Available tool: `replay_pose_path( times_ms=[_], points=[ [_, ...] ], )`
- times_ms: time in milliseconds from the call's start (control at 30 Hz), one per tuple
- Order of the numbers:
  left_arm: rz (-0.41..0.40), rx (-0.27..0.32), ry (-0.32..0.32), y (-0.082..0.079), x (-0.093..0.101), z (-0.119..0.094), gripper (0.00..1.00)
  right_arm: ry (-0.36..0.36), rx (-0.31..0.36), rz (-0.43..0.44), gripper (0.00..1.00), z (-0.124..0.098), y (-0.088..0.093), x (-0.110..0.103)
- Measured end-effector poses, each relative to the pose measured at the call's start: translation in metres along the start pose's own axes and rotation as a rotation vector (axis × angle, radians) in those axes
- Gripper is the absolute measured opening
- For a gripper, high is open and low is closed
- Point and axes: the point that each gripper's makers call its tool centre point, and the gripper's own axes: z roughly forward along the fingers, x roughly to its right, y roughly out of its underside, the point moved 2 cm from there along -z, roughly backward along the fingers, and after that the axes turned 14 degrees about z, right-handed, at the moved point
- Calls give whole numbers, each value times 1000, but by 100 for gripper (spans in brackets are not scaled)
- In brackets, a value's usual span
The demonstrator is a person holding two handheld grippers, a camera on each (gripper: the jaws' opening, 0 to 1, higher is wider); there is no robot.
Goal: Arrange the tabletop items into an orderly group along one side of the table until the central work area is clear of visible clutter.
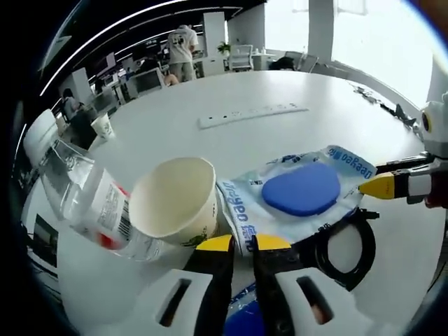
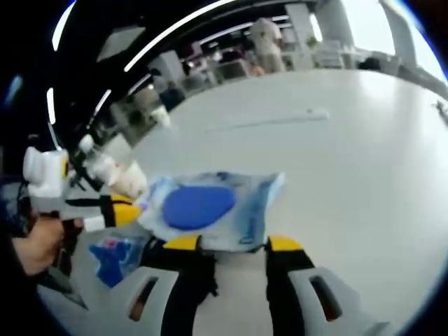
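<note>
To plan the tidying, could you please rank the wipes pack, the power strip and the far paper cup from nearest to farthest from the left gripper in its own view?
From the left gripper:
1. Wipes pack, touching its tips.
2. Power strip, mid-table ahead.
3. Far paper cup, at the table's far left edge.

1. The wet-wipe pack [image 1: 297,192] carries the blue brand word "Deeyeo", printed once along its right edge and again on its left end.
2. The plastic bottle [image 1: 87,199] bears a barcode on its label; the digits are unreadable.
</note>
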Motion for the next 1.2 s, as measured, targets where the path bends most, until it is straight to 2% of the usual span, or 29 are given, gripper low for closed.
replay_pose_path(
  times_ms=[367, 500, 1033, 1200],
  points=[
    [-35, 23, 0, 0, 2, -9, 12, -10, -16, 19, 40, -6, 11, -5],
    [-111, 41, 1, 2, 2, -16, 13, -19, -17, 28, 40, -9, 15, -8],
    [-97, 78, 15, 3, 16, -38, 14, -30, -43, 12, 41, -7, 31, -16],
    [-94, 88, 18, 4, 17, -42, 15, -21, -53, -35, 41, -2, 35, -19]
  ],
)
